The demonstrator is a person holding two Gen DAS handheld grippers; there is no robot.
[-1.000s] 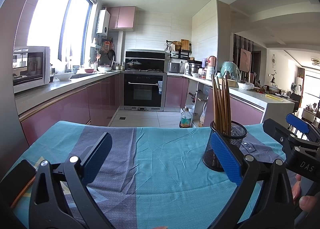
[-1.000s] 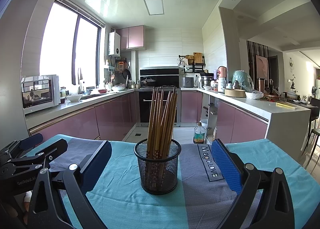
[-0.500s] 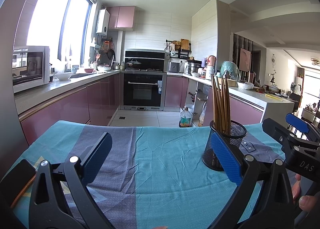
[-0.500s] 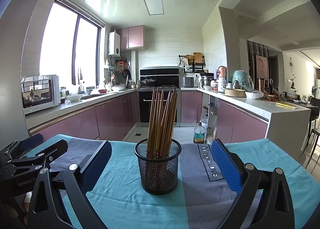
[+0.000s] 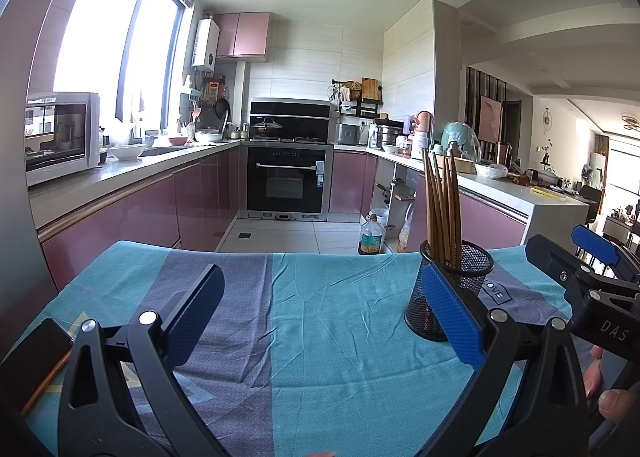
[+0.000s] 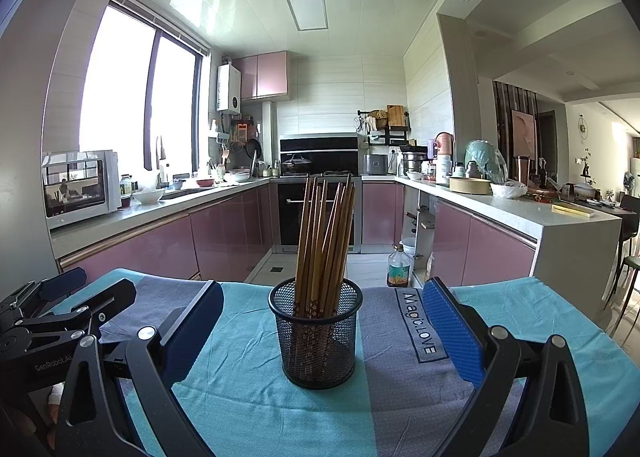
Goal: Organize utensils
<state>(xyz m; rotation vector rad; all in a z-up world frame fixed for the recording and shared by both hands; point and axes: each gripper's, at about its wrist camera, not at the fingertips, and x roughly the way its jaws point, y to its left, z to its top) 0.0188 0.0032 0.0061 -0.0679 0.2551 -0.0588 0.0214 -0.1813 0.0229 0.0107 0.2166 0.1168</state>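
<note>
Kitchen table, teal-and-grey cloth (image 6: 240, 397). No shift over the last second: same poses, same layout, so no visible gain for the tidying.

Far left, at the near edge: one dark phone (image 5: 36, 353), flat on the cloth. Next, left gripper (image 5: 320, 285), tongs wide apart, clamped on nothing, low over bare cloth. Right of centre: one black mesh holder (image 6: 318, 341), upright on the cloth, with the task's chopsticks (image 6: 324, 241) bunched inside, tips down, leaning slightly; roughly ten, exact count hard to tell where overlapping. No loose utensil anywhere on the cloth. Squarely facing the holder: right gripper (image 6: 322, 289), tongs also wide apart, empty, holder framed between them but farther off, untouching. Far right, in the left view: fingertips (image 5: 612, 401) of one hand on the right tool.

Fits either a finished gathering or a full holder awaiting sorting.
</note>
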